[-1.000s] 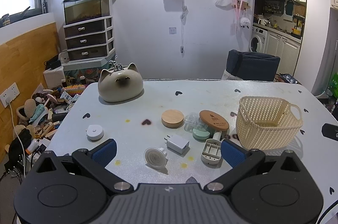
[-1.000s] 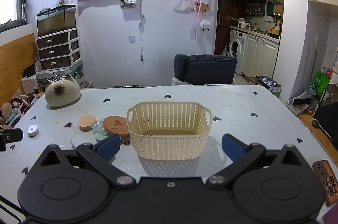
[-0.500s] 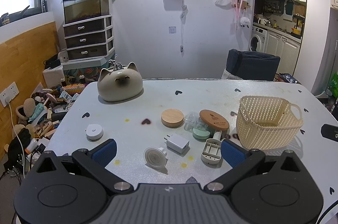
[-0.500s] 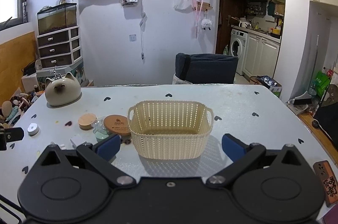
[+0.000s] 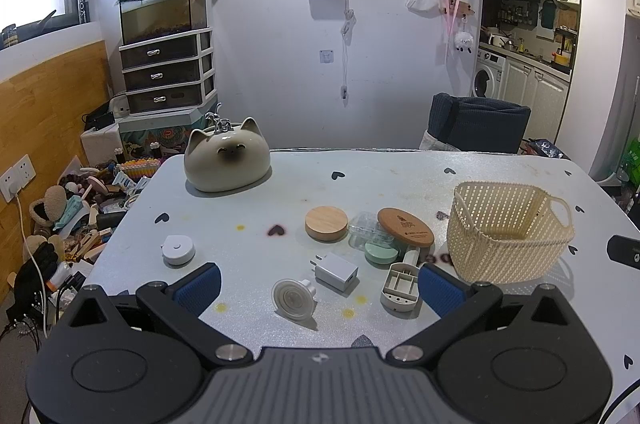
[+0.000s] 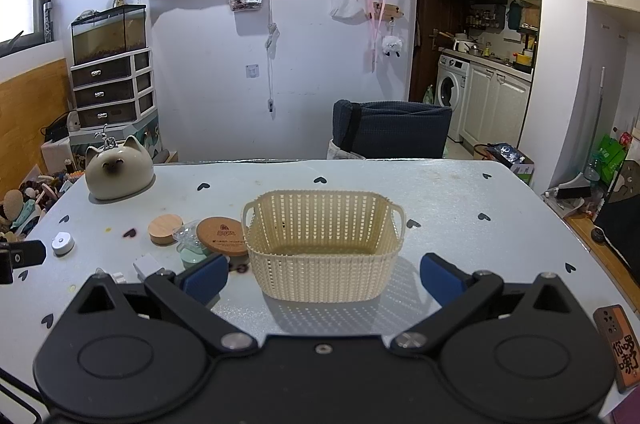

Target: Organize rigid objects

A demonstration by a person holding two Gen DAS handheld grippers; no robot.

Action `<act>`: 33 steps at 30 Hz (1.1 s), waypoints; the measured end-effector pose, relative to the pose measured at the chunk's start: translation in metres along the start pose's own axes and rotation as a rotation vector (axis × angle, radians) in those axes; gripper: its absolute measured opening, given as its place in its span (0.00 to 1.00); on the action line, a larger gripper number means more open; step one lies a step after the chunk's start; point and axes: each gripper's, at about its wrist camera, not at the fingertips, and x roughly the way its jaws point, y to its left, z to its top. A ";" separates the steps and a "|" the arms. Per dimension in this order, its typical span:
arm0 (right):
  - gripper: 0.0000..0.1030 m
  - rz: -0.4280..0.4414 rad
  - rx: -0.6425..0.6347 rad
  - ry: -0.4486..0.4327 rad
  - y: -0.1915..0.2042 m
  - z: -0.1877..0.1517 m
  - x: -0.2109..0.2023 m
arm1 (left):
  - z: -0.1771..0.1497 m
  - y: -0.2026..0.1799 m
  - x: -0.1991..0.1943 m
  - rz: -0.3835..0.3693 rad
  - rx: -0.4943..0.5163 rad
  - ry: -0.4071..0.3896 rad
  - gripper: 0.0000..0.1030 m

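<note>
A cream woven basket (image 6: 322, 252) stands empty on the pale table, seen at the right in the left wrist view as the basket (image 5: 508, 232). Left of it lie small objects: a white charger plug (image 5: 336, 271), a round white suction disc (image 5: 292, 300), a grey plastic tray piece (image 5: 400, 287), a wooden lid (image 5: 326, 223), a brown round lid (image 5: 405, 227) on a clear box and a green case (image 5: 381, 253), and a white round tape measure (image 5: 178, 249). My left gripper (image 5: 318, 288) is open above the near objects. My right gripper (image 6: 323, 274) is open in front of the basket.
A ceramic cat-shaped pot (image 5: 226, 161) sits at the table's back left. A dark chair (image 6: 390, 134) stands behind the far edge. An orange tag (image 6: 618, 346) lies at the near right corner. Clutter covers the floor (image 5: 68, 220) to the left.
Both views have shifted only slightly; the right wrist view drifted a little so the basket sits marginally further right. Nothing was taken hold of or moved on the table.
</note>
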 end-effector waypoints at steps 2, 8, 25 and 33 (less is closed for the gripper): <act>1.00 0.000 -0.001 -0.001 0.000 -0.001 0.000 | 0.000 0.000 0.000 0.000 0.000 0.001 1.00; 1.00 0.000 -0.001 0.002 0.001 0.000 0.001 | 0.000 0.000 0.000 -0.001 0.000 0.001 1.00; 1.00 0.004 -0.003 0.003 0.002 0.001 0.002 | 0.000 0.000 0.000 -0.001 -0.002 0.002 1.00; 1.00 0.010 -0.004 0.004 0.003 0.001 0.008 | -0.007 0.003 0.002 -0.002 -0.003 0.002 1.00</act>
